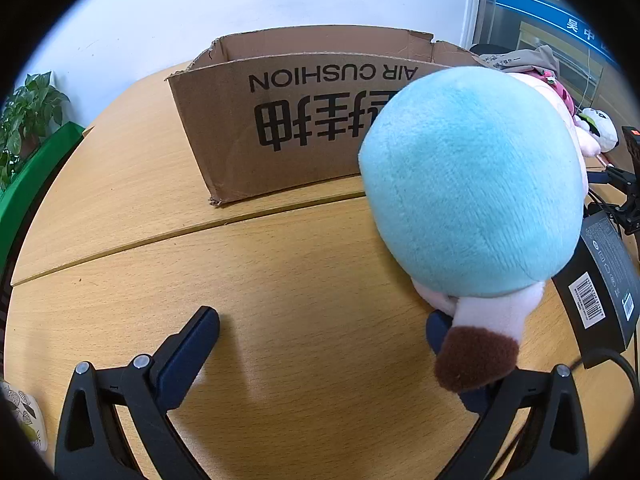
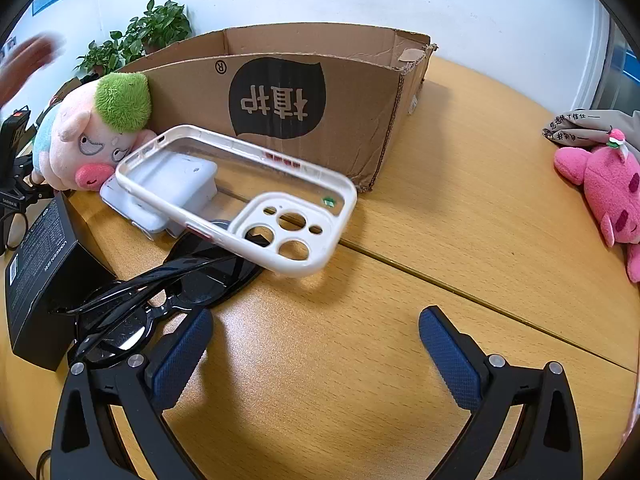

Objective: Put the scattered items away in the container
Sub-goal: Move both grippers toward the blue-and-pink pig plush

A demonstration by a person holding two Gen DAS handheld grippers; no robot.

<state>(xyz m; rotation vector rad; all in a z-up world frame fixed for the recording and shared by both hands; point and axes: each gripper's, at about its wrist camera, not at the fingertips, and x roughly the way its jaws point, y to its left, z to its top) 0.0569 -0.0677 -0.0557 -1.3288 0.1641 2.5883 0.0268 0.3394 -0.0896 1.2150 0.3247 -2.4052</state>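
Open brown cardboard box [image 2: 304, 92], upper centre of the right wrist view, standing on the light wooden table [image 2: 460, 208].

Pink pig plush with green tuft and blue body [image 2: 96, 140]: left of frame, against the box's front wall.

Clear white-rimmed phone case [image 2: 240, 196]: centre left, lying over a white charger block [image 2: 168, 196] and black sunglasses [image 2: 160, 292].

Black carton [image 2: 36, 280]: lower left.

Pink bear plush [image 2: 612, 196]: right edge.

Right gripper [image 2: 316, 344]: fingers apart, empty.

Left gripper [image 1: 324, 340]: fingers apart; the plush's brown foot touches its right finger.
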